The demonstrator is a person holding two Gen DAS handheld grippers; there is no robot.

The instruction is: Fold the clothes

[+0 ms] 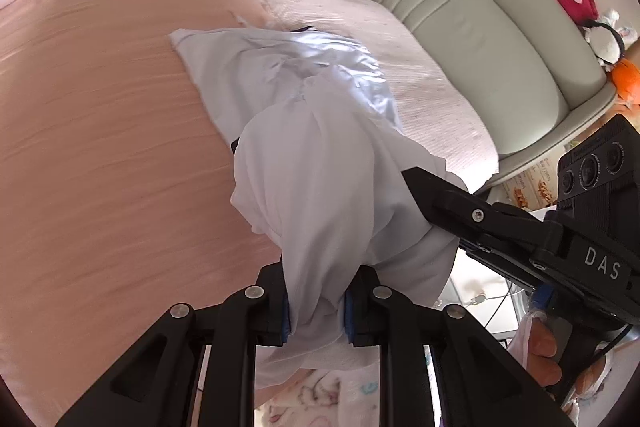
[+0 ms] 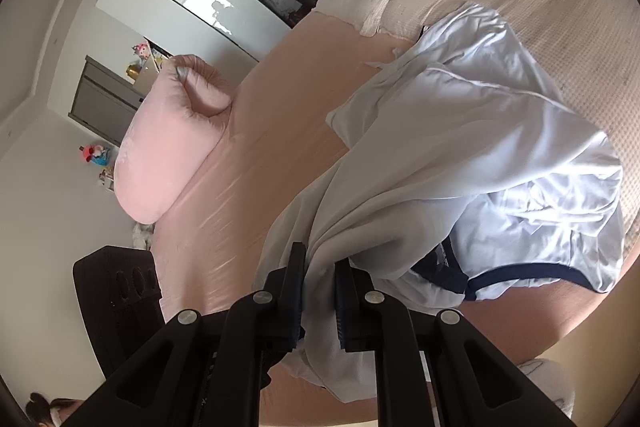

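garment [image 1: 320,163]: pale blue-white, thin and slightly shiny, with navy trim at a hem or opening [image 2: 520,273] and a white piped seam across one panel. it is bunched and twisted, not flat; part is lifted off the bed, the rest trails onto the sheet.

left hand-held gripper [image 1: 316,307]: jaws closed on a thick gather of the garment, blue pads pressed to the cloth on both sides. right hand-held gripper [image 2: 320,299]: jaws clamped on another fold of the same garment, cloth hanging out below the pads. in the left wrist view the right hand-held gripper [image 1: 416,183] comes in from the right, its tip buried in the fabric just beside the left one's grip.

bed [image 1: 100,147]: peach sheet, smooth, wide bare stretch to the far side of the garment. a textured pale pink blanket [image 1: 360,27] covers the headboard end; the garment's far part lies across the seam between the two. pink pillow [image 2: 168,143] at the far edge of the bed, well apart from the garment. grey-green padded headboard [image 1: 480,27] behind the blanket. near edge of the bed lies just under the grippers.
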